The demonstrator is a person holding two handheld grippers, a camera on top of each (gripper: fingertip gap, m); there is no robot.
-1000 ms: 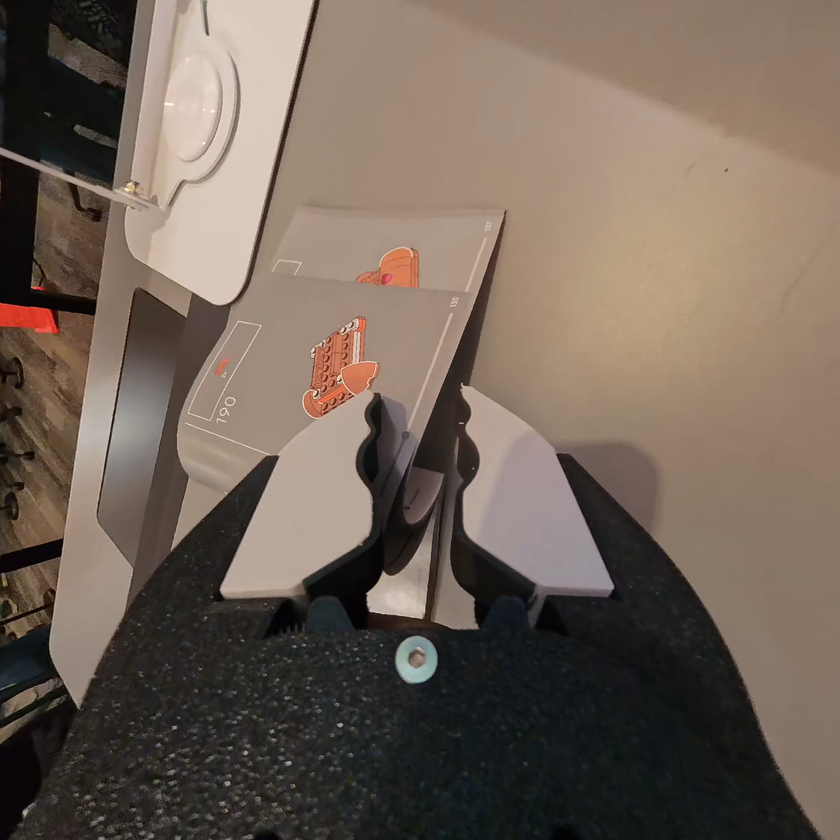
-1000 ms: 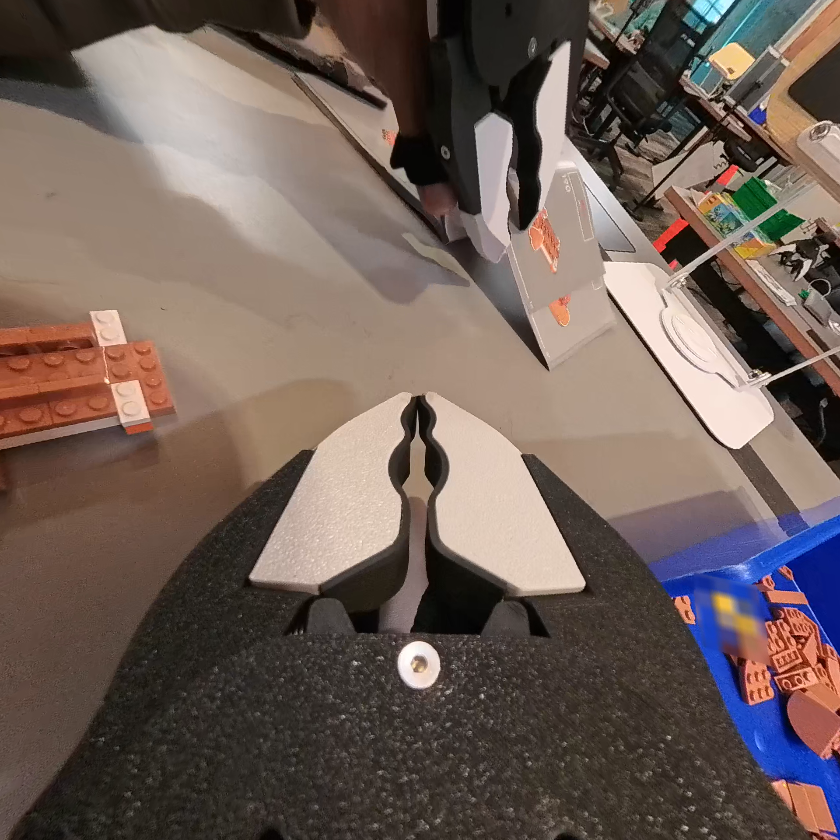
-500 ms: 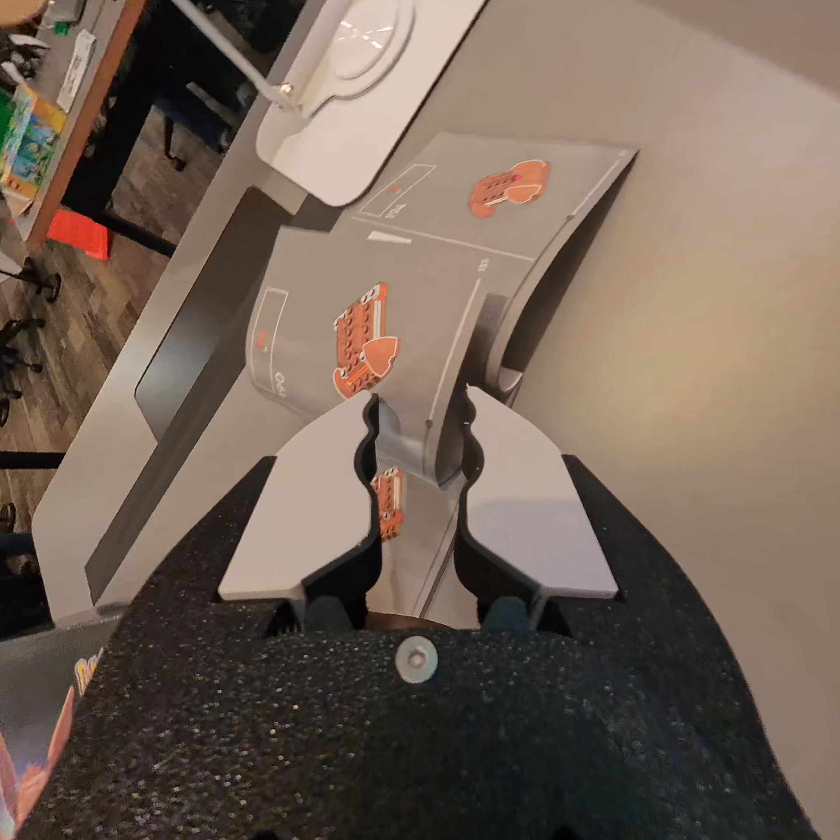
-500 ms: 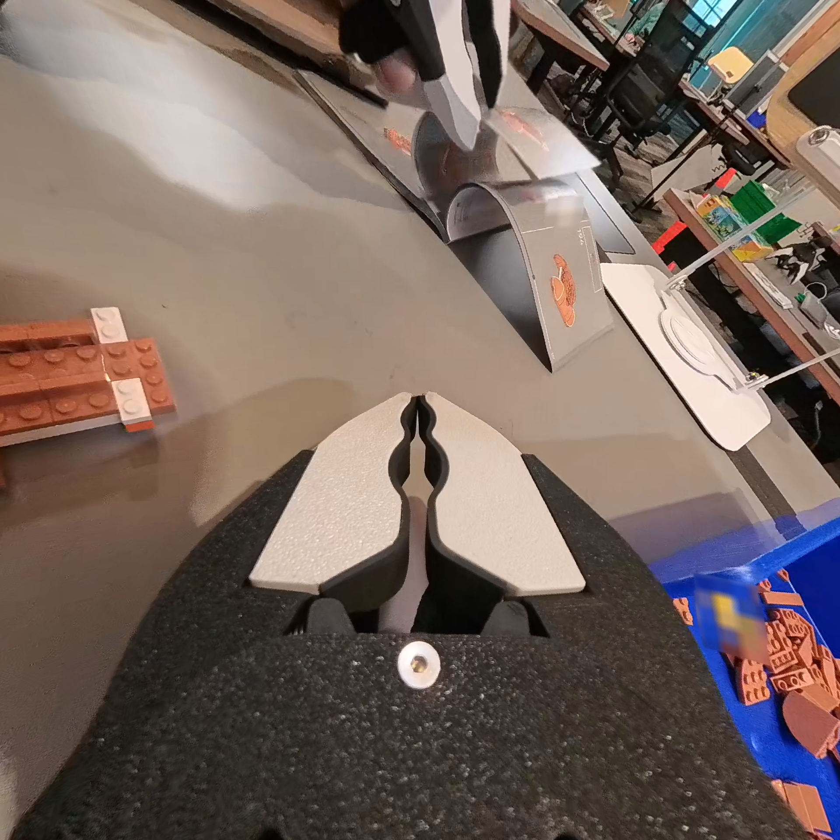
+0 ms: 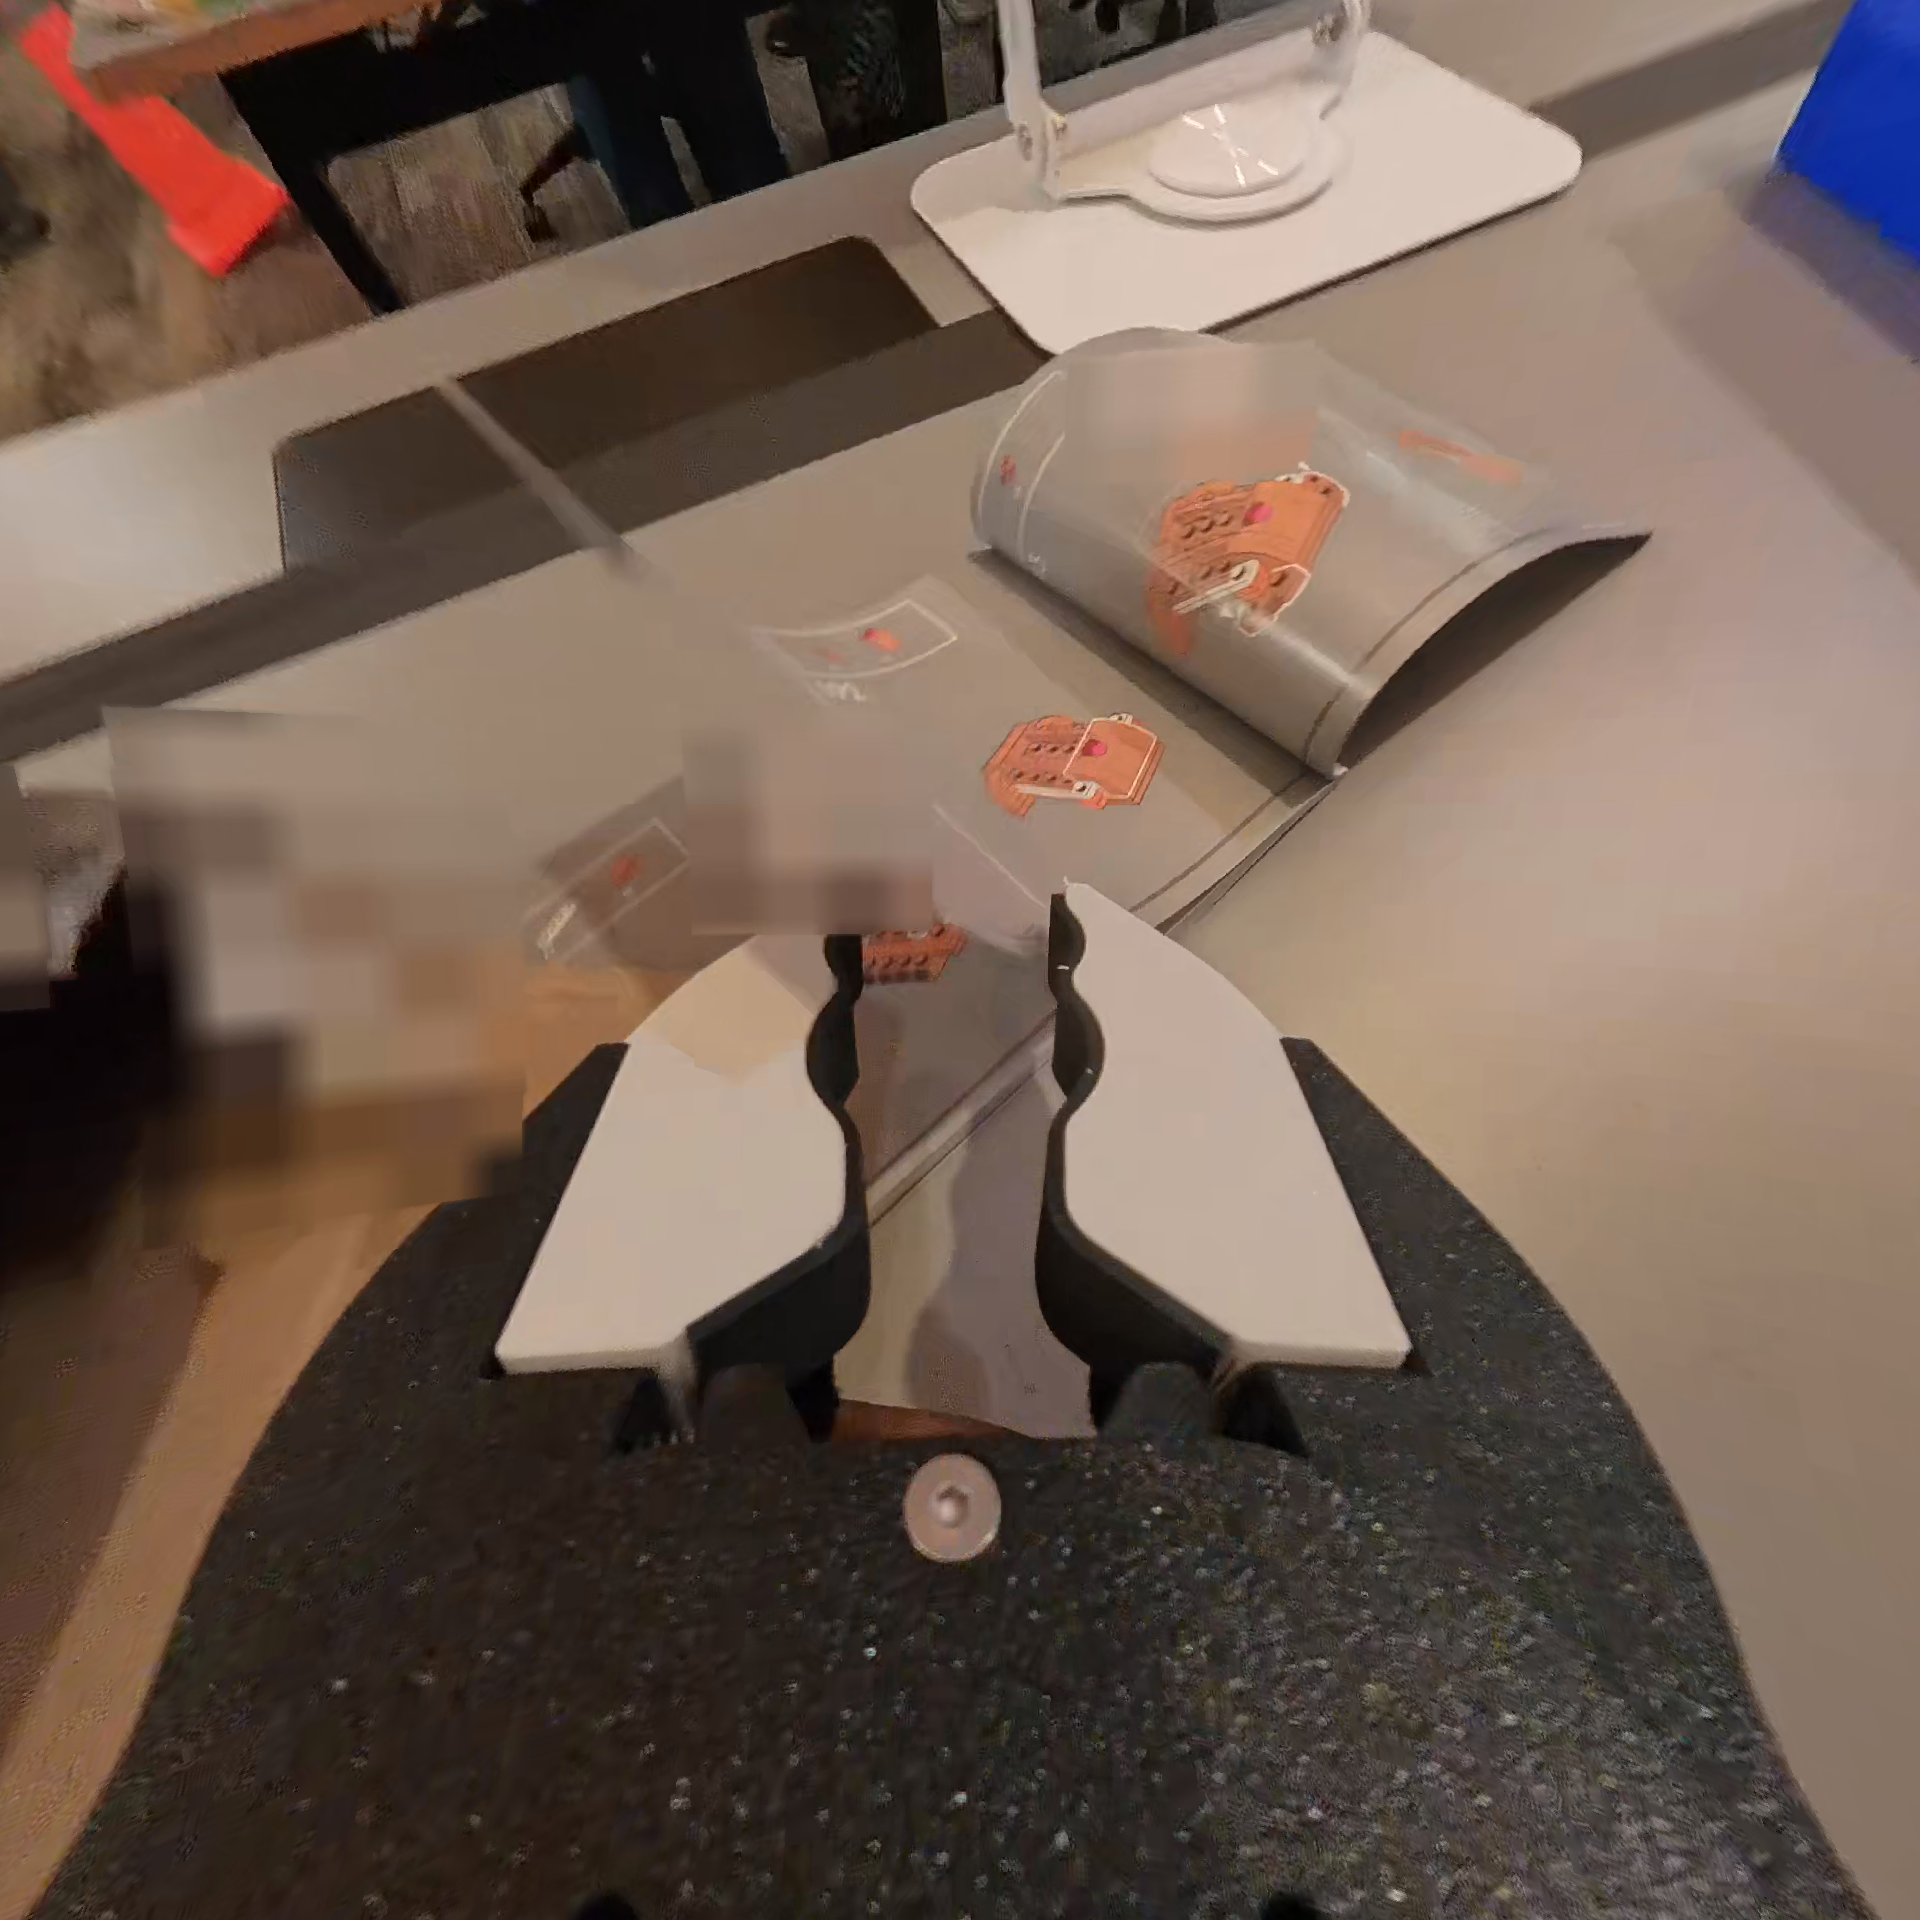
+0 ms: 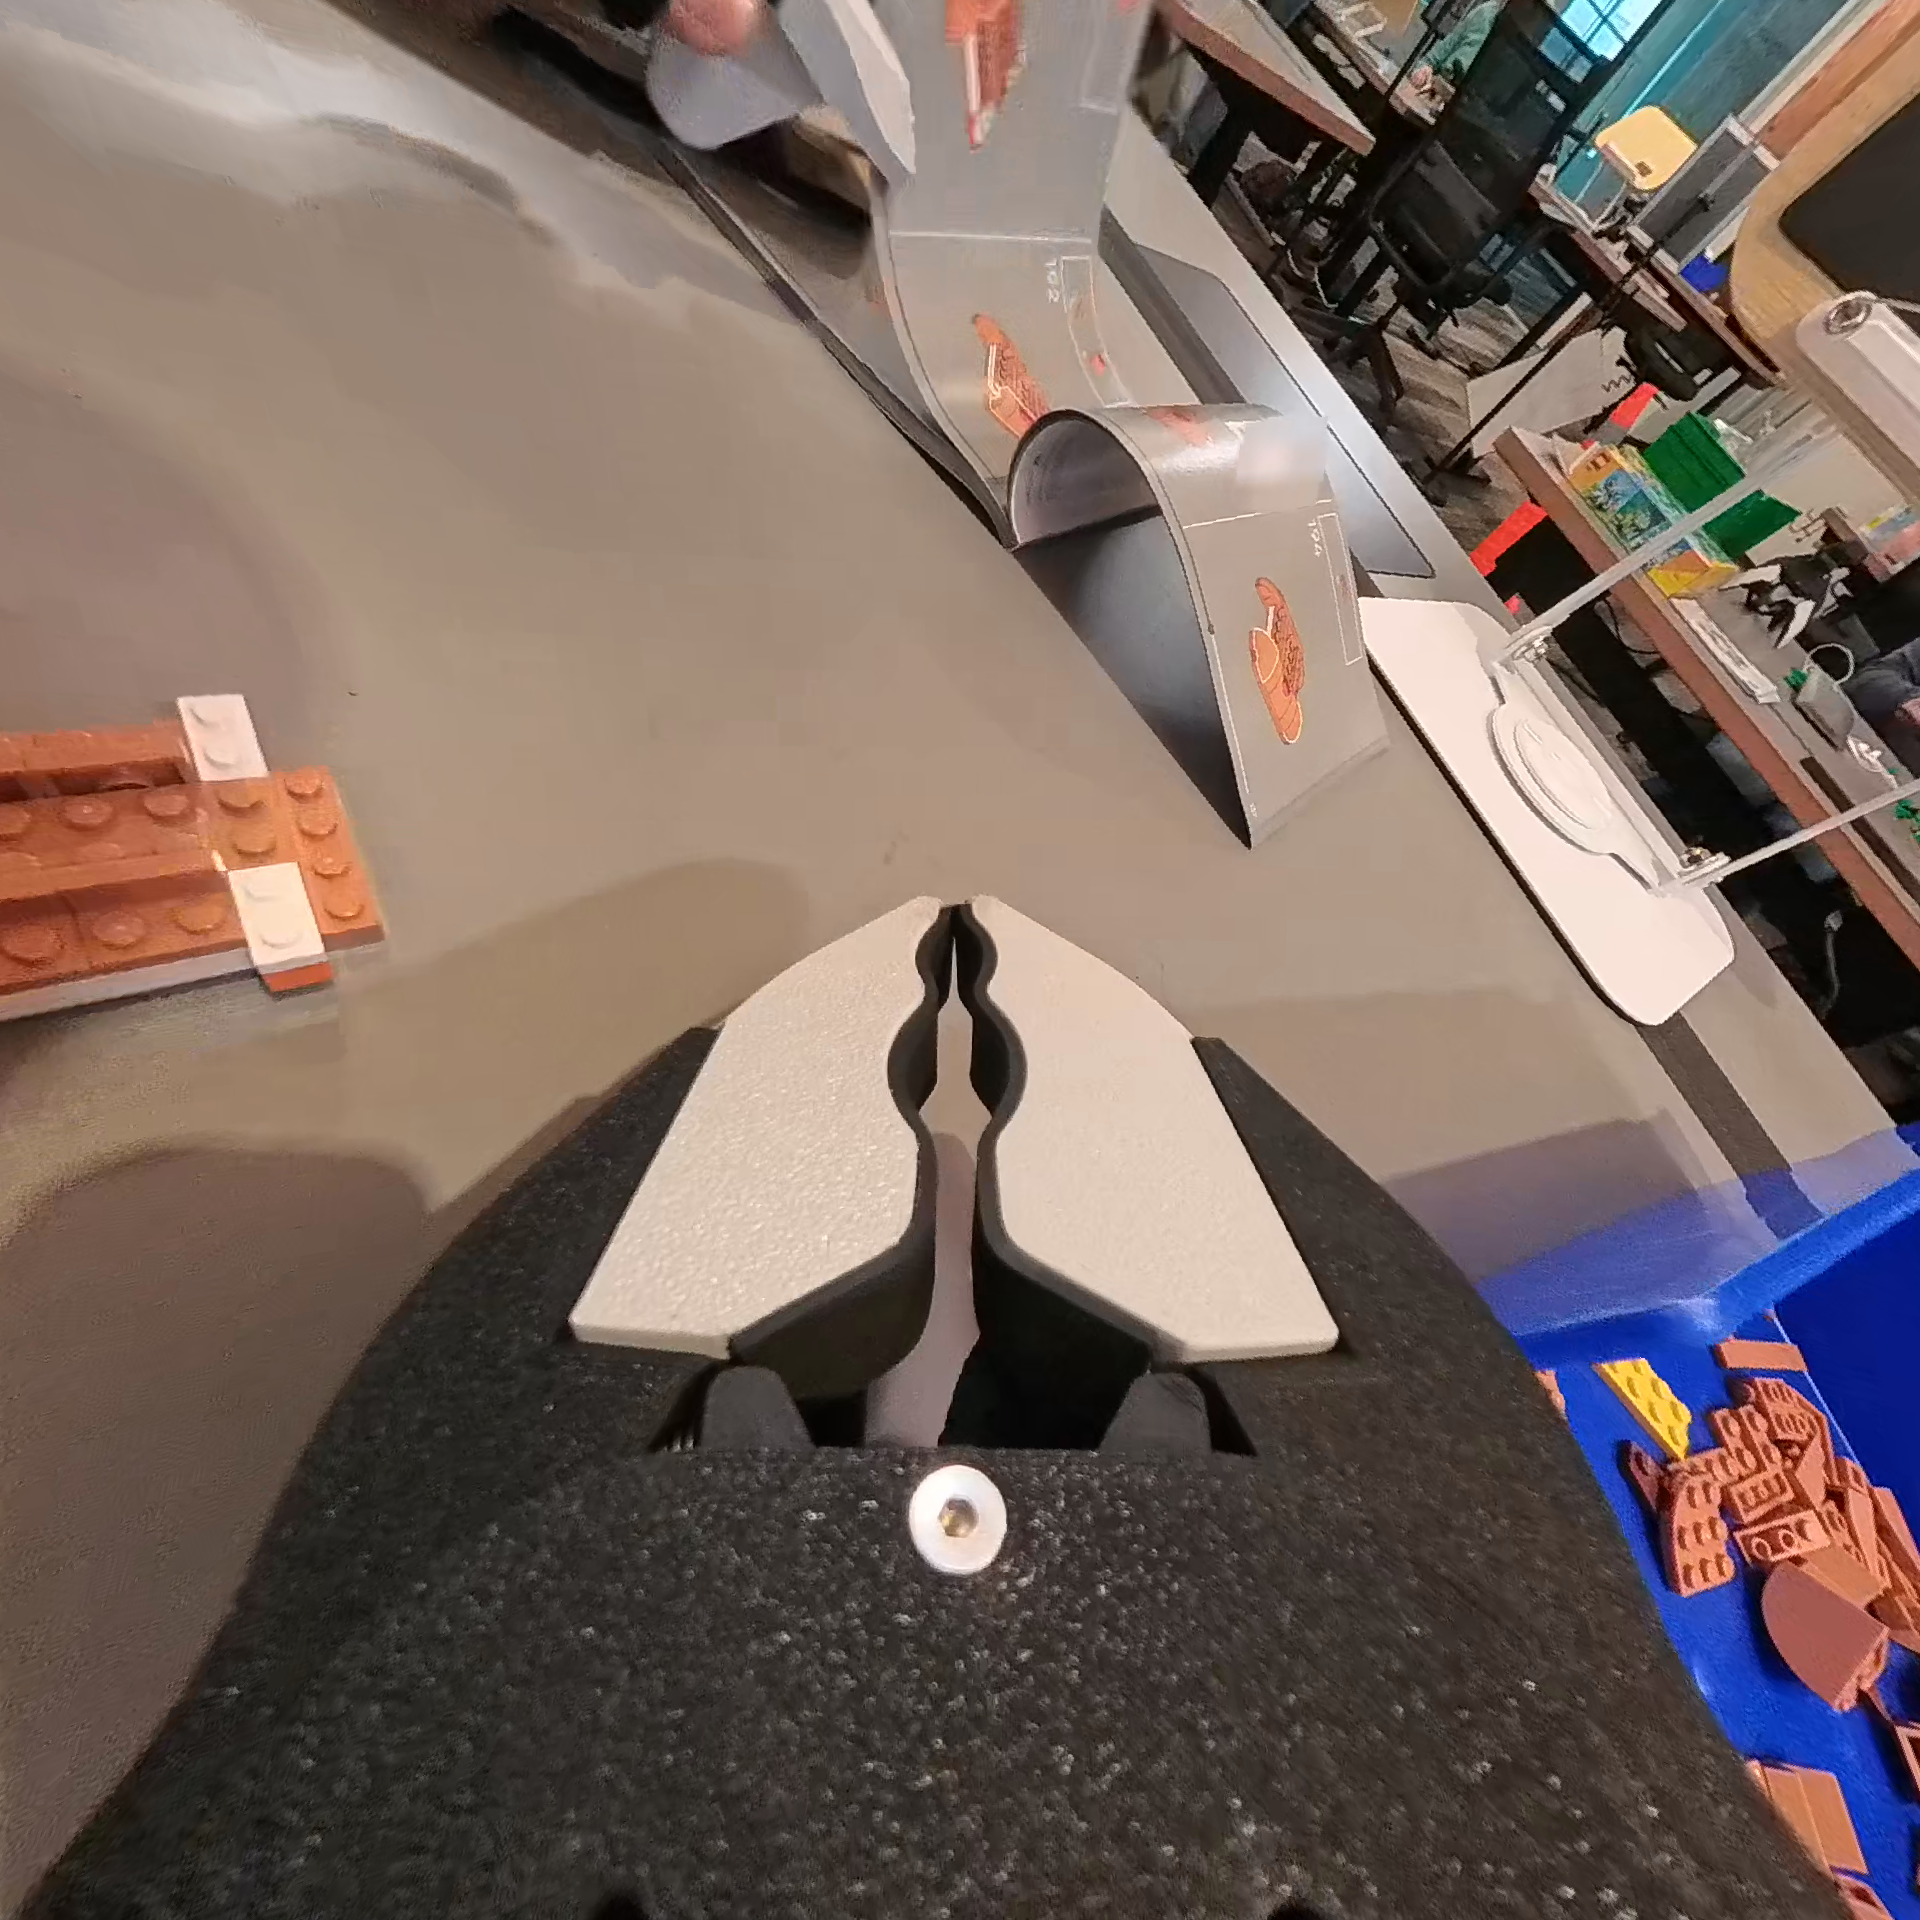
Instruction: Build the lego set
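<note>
The grey instruction booklet [image 5: 1070,758] lies open on the table, its right-hand pages arched up [image 5: 1299,582]. My left gripper [image 5: 951,925] is open just over the booklet. One lifted page, blurred by motion, stands by its fingertips, and I cannot tell if it touches them. In the right wrist view that page [image 6: 997,208] rises to the left gripper's finger [image 6: 862,94] at the top edge. My right gripper [image 6: 961,909] is shut and empty, low over the bare table. A flat brown and white Lego assembly [image 6: 156,862] lies to its left.
A blue bin [image 6: 1662,1278] with several loose brown bricks [image 6: 1766,1517] sits at the right gripper's lower right; it also shows in the left wrist view [image 5: 1860,114]. A white stand base [image 6: 1538,790] lies beyond the booklet. A dark cutout [image 5: 644,353] marks the table's far edge. About 25 cm separates my left fingertips from my right. To reach the dark cutout [image 5: 644,353] in a straight line is about 30 cm for my left fingers, about 50 cm for my right.
My left gripper has swung round over the booklet and come higher, carrying a page up and over. The arched pages have sprung back. My right gripper has not moved.
</note>
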